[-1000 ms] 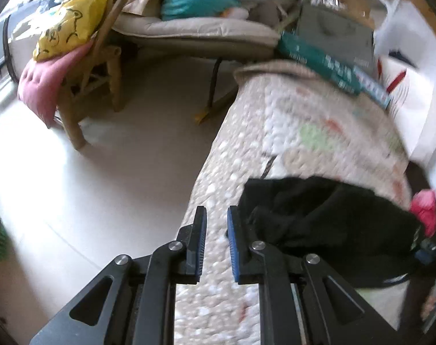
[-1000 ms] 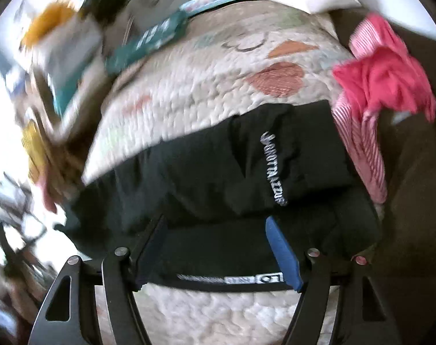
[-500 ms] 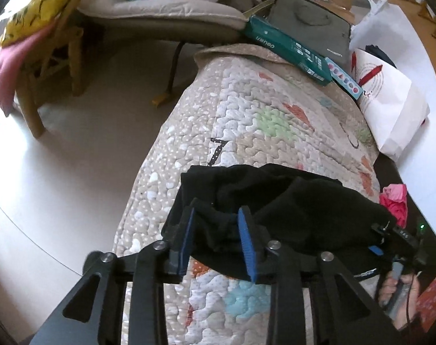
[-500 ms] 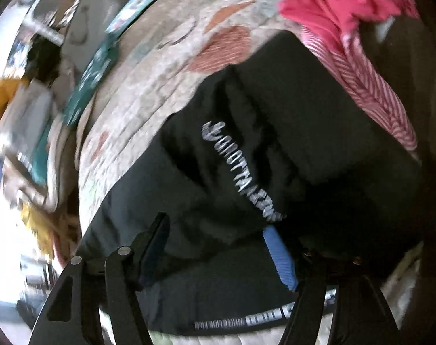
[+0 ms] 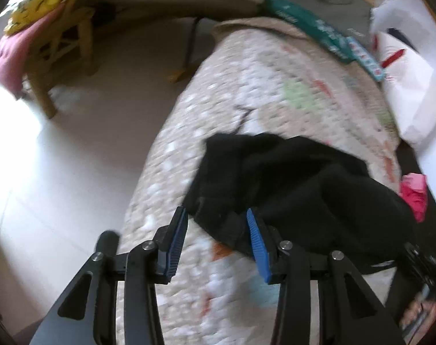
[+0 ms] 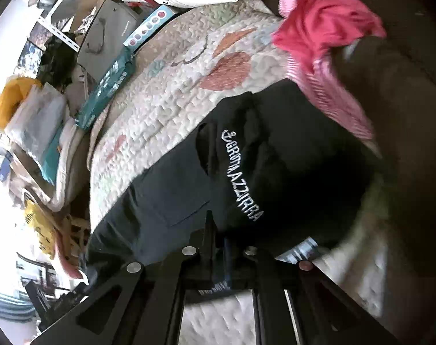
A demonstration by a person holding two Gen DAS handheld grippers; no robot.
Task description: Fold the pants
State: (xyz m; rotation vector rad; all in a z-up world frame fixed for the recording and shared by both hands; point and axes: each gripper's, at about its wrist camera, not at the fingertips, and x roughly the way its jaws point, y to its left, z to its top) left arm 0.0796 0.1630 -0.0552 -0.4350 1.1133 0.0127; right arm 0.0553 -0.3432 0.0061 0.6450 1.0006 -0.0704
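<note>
Black pants (image 5: 304, 187) with white lettering (image 6: 241, 175) lie bunched on a quilted bed cover (image 5: 275, 92). My left gripper (image 5: 216, 215) hangs over the left end of the pants. Its jaws are opening, and a fold of the black cloth lies loose between the blue pads (image 5: 258, 247), not pressed. In the right wrist view my right gripper (image 6: 210, 224) has its jaws together, pinching the near edge of the pants (image 6: 275, 143) by the waistband. Its pads are hidden in the cloth.
A red and pink striped garment (image 6: 324, 23) lies at the far right of the bed, against a dark sofa arm (image 6: 405, 115). A teal box (image 5: 304, 23), a grey case (image 6: 108, 34) and a white bag (image 5: 413, 86) crowd the far end. Pale floor (image 5: 74, 158) and a wooden chair (image 5: 59, 51) lie left.
My left gripper came down onto the pants' left end and its jaws spread from nearly together to apart. My right gripper rolled and closed from wide apart onto the near edge.
</note>
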